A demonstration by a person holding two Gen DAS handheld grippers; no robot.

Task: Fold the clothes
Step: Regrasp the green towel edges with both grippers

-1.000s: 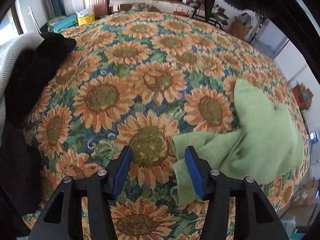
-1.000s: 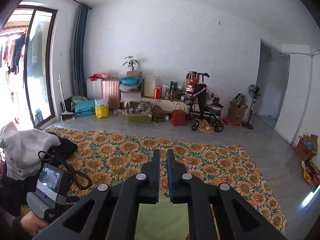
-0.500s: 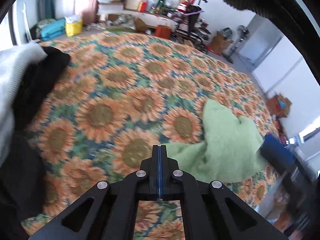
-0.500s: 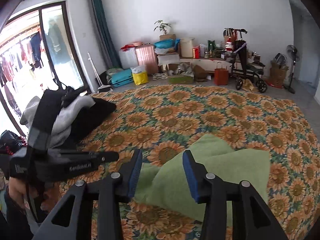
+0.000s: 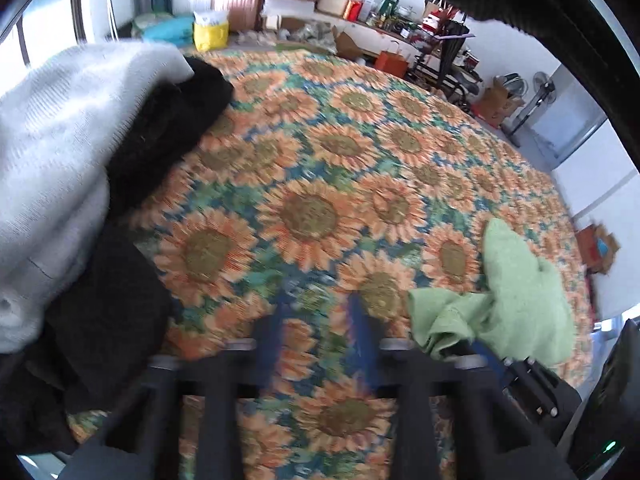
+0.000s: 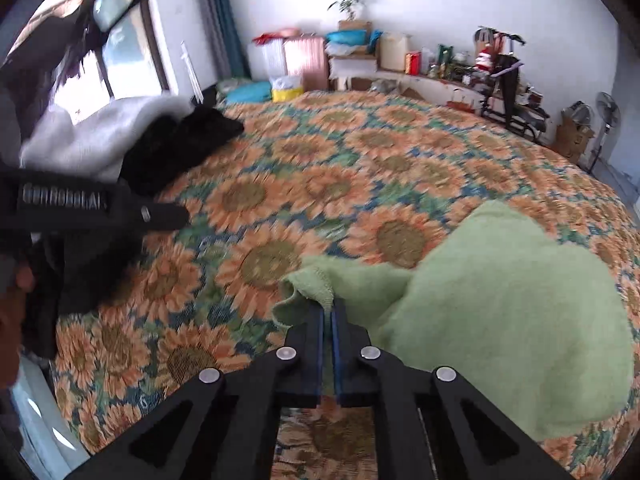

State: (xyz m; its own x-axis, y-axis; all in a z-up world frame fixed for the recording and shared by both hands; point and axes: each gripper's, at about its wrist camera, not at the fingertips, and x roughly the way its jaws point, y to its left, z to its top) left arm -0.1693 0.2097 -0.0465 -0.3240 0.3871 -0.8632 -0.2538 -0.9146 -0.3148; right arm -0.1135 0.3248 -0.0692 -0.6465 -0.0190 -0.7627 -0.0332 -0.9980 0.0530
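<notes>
Sunflower-patterned cloth (image 6: 360,148) covers the wide work surface, with a cluttered shelf and suitcases along the far wall. On it, toward the right, lies the green garment (image 6: 500,300), rumpled and bunched, with no clean fold visible in it yet. The right gripper (image 6: 329,312) has its jaws pressed together on the near left corner of that garment, where a hemmed edge curls up around the blue pads. The left gripper (image 5: 316,320) hangs above bare patterned cloth, well to the left of the green piece; its jaws are opening and nothing lies between them. In the left wrist view the fingers are blurred, yet the gap between them is plain. A heap of unfolded laundry waits at the left edge: a pale grey knit (image 5: 56,140) draped over black garments (image 5: 168,120). Judging by this, the task is at an early stage: the green piece has only been caught by one corner, needs spreading flat before any folding, and the whole pile remains untouched.
</notes>
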